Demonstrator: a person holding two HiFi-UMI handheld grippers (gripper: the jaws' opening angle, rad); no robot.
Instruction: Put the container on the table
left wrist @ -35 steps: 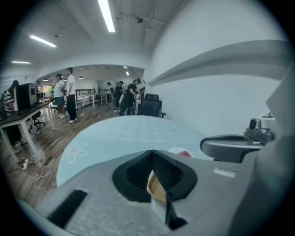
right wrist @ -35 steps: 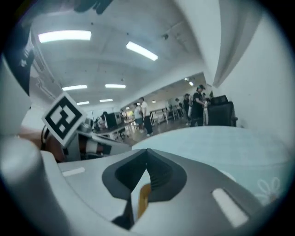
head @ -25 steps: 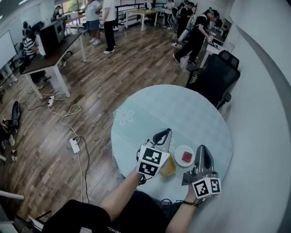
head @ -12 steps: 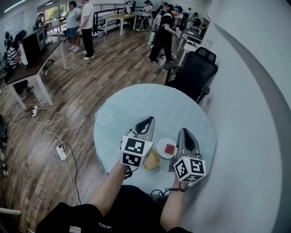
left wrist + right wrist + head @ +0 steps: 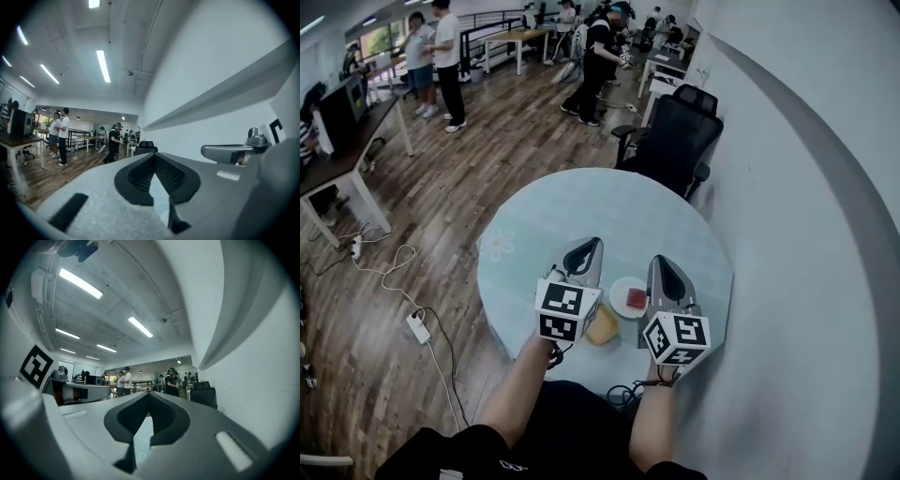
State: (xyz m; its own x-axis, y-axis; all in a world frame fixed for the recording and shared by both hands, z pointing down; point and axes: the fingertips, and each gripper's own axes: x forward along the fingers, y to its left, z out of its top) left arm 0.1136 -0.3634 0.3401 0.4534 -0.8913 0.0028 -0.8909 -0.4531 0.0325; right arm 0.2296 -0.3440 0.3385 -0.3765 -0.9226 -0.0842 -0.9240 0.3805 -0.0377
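Observation:
A small yellow container [image 5: 603,327] sits on the round pale-blue table [image 5: 581,202] near its front edge. It is partly hidden under the marker cube of my left gripper [image 5: 592,242]. Just right of it lies a white dish [image 5: 623,306] with a red block [image 5: 636,298] on it. The left gripper hovers above the table left of the dish, jaws shut and empty [image 5: 153,155]. On the dish's right side my right gripper [image 5: 662,260] is also shut on nothing [image 5: 149,393]. In both gripper views the container is hidden.
A black office chair [image 5: 670,141] stands at the table's far side, against the curved white wall [image 5: 806,234] on the right. A cable and power strip [image 5: 419,326] lie on the wooden floor to the left. Several people stand near desks far back.
The head view has swung, so the table and both grippers now sit further left and higher in the picture. Both grippers keep their places beside the dish and stay shut.

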